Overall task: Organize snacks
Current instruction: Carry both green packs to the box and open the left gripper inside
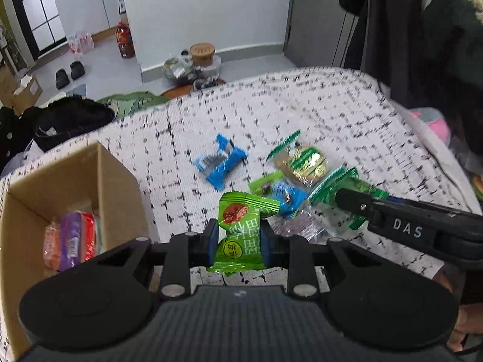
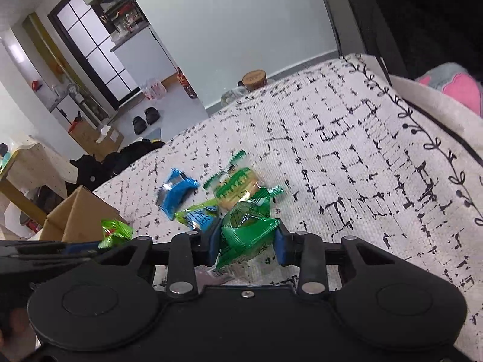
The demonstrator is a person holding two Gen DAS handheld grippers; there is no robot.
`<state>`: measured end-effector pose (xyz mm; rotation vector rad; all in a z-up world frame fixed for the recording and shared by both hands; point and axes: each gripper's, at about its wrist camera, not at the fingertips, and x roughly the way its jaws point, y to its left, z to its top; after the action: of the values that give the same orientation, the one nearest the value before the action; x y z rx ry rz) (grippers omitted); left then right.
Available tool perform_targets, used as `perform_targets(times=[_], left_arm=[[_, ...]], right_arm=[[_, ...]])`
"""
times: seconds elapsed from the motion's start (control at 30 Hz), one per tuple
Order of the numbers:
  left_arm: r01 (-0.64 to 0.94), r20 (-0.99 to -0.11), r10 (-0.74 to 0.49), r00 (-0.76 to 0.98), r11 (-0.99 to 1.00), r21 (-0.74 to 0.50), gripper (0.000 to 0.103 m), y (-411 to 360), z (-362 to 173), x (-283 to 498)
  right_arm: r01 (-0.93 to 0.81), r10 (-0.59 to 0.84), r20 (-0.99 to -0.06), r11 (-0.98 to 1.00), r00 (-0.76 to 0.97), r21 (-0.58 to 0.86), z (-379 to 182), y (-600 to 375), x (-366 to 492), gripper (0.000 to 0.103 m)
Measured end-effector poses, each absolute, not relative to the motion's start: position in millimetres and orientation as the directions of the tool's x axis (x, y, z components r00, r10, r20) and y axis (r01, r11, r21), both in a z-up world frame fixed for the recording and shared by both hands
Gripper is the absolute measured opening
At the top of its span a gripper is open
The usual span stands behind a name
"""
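- White cloth with black dashes (image 1: 302, 105) covers the surface; a cardboard box (image 1: 99, 175) sits at its left edge.
- Left gripper (image 1: 238, 238) is clamped on a light green snack packet (image 1: 238, 226), its long axis running 12 to 6; the box lies at 9 o'clock, nearest this hand.
- Right gripper (image 2: 247, 241) pinches a crumpled dark green packet (image 2: 247, 232).
- Loose snacks (image 1: 289, 175) lie at 12 to 1 o'clock.

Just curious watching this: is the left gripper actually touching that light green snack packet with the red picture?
Touching. The left wrist view shows the left gripper pinching the light green snack packet between both pads.
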<state>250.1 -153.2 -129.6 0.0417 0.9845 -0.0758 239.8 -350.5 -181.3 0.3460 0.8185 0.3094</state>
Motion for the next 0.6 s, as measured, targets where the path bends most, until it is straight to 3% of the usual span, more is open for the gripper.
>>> perform_targets(times=[0.6], left_arm=[[0.016,-0.767,-0.080,0.637,0.996,-0.091,0.027,-84.1,-91.2,222.1]], right_arm=[[-0.213,0.418,-0.565,0.895,0.711,0.393,-143.2,-305.9,211.7,0.032]])
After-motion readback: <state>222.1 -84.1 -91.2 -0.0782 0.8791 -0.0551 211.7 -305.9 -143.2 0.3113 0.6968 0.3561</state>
